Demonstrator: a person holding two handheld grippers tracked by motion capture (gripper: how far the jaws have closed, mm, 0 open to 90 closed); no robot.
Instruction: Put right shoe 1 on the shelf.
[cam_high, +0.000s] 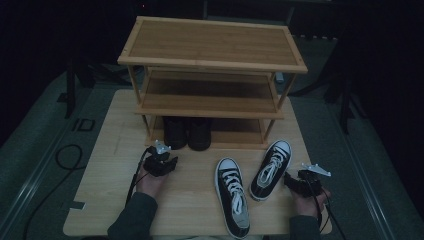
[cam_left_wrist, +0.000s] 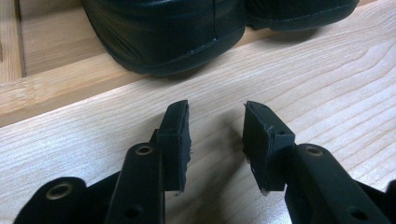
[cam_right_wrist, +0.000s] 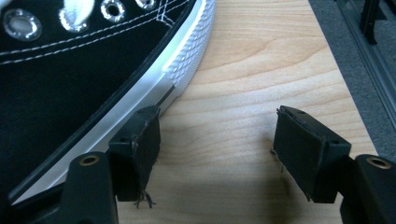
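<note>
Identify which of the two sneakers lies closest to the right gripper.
The angled sneaker nearer the rack, its heel beside the right gripper; the other sneaker lies farther left.

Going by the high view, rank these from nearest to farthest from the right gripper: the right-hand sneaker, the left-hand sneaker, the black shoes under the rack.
1. Right-hand sneaker, just left of the right gripper.
2. Left-hand sneaker, mid-table.
3. Black shoes, on the rack's bottom shelf.
</note>
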